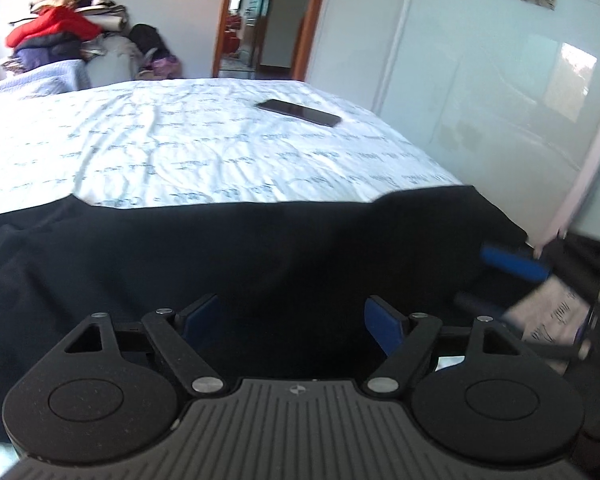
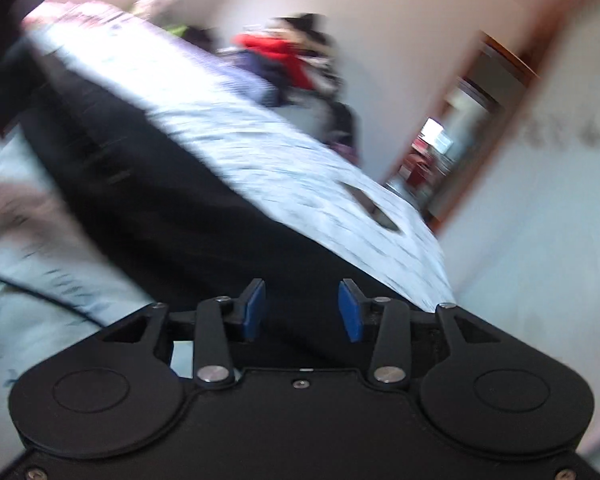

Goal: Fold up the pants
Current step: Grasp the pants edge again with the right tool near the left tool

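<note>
Your left hand-held gripper (image 1: 292, 320) hangs released, blue pads spread wide over the cloth with nothing between them. The bed (image 1: 180, 136), largest thing in view, carries everything on its printed sheet. Across its near edge lie the black pants (image 1: 220, 256), spread in a broad flat band reaching to the bed's right corner; laid out like that, they look ready for a first fold, which I judge not yet begun.

Your right hand-held gripper (image 2: 302, 312) is likewise released, its pads apart above the same dark cloth. In the left view it shows at the pants' right end (image 1: 512, 264), low beside the corner, probably placed to take that end while your left works the middle. Its own view is heavily blurred and tilted, so I cannot tell if a pad touches the fabric.

A phone (image 1: 300, 113) lies further up the bed, well apart from the pants and out of the folding area.
</note>
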Demonstrator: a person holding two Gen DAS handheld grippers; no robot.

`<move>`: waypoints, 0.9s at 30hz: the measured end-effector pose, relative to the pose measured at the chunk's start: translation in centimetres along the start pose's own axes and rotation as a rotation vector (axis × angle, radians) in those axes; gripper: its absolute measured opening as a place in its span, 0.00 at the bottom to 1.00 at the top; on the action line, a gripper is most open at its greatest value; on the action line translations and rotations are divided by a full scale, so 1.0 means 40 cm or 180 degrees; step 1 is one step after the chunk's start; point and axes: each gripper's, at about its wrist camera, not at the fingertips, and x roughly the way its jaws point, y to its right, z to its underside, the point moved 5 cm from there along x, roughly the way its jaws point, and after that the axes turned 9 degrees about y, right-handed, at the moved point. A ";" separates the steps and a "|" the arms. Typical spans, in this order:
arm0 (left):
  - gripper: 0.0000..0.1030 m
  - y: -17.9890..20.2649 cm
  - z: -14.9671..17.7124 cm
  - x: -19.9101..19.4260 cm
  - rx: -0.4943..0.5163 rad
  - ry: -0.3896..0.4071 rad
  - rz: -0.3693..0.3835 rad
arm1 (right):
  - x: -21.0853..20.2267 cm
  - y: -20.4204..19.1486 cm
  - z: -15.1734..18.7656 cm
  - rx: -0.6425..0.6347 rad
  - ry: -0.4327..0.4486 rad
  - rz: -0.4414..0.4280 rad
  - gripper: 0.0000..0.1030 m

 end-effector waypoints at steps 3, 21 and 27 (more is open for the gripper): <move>0.81 -0.028 -0.011 -0.009 -0.0020 0.0008 -0.0133 | 0.019 -0.049 -0.008 -0.0430 -0.0080 -0.0155 0.39; 0.83 0.079 0.009 -0.012 0.1172 -0.0135 0.0566 | 0.020 -0.082 -0.065 -0.0494 -0.0142 -0.0492 0.08; 0.63 0.144 0.038 0.030 0.1973 -0.0111 0.0507 | 0.018 -0.047 -0.089 -0.0185 -0.0058 -0.0548 0.08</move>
